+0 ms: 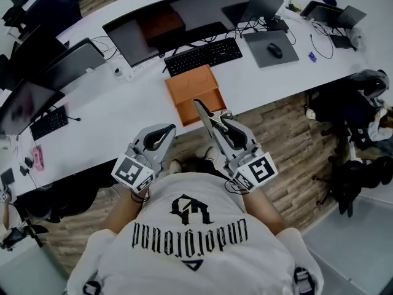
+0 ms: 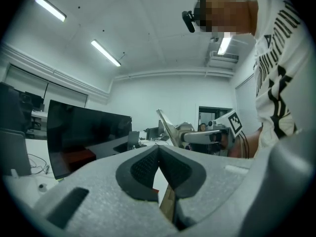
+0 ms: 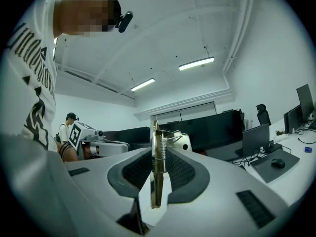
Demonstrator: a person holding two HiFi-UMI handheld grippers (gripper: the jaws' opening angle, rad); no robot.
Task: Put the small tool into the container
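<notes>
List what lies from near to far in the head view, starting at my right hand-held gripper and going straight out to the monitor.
right hand-held gripper → small metal tool clamped in it → orange container → black keyboard → curved monitor

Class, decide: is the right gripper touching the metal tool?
Touching. The right gripper view shows the right gripper clamped on both sides of the metal tool.

The left claw (image 1: pixel 161 134) is held with its jaws pressed together, nothing between them. The right claw (image 1: pixel 218 123), held beside it at the near edge of the bench (image 1: pixel 110 123), is clamped on the small tool (image 1: pixel 203 113).
</notes>
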